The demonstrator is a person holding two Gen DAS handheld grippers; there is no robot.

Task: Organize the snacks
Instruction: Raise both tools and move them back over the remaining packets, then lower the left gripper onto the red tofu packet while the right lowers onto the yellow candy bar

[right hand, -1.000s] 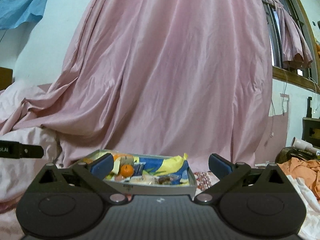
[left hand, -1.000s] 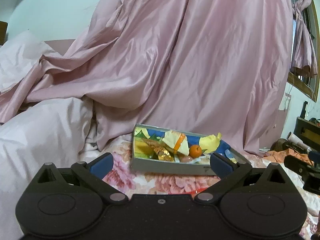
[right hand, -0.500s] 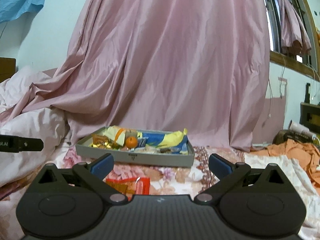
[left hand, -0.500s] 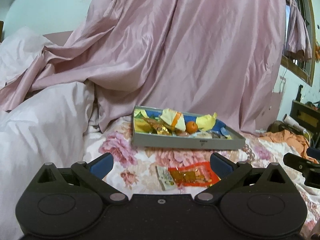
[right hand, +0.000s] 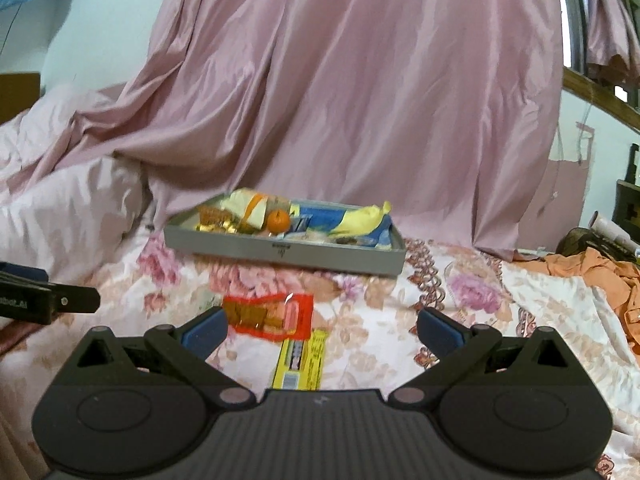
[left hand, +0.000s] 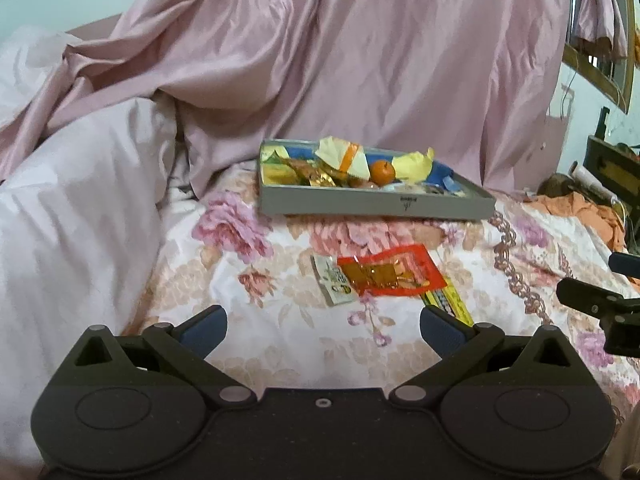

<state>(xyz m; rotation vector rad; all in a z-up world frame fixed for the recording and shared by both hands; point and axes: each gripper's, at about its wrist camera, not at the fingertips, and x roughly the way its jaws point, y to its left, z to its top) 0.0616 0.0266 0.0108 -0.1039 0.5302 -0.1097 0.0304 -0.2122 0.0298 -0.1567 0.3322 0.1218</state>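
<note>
Left wrist view: left tool (left hand: 323, 326) hangs over the floral bedspread (left hand: 400, 352), blue fingers (left hand: 204, 326) spread wide apart with nothing between them.
Right wrist view: right tool (right hand: 322, 327) also spread wide and empty, hovering above the same bedspread (right hand: 472, 320).
Loose snacks: a red snack packet (left hand: 390, 274) lies flat on the bed ahead of both tools; a white packet (left hand: 334, 280) is tucked under its left edge, and a yellow packet (right hand: 301, 359) pokes out from under its near side, closest to the right tool.
Tray: a grey tray (left hand: 372, 202) sits on the bed beyond the packets, apart from them.
Tray contents: an orange fruit (left hand: 382, 172) among yellow wrappers (left hand: 414, 164), gold foil and blue packaging; smaller items are too blurred to tell.
Backdrop: pink curtain (left hand: 360, 60) drapes down behind the tray; white quilt (left hand: 76, 208) bunched at the left; orange cloth (right hand: 596, 276) at the right.
</note>
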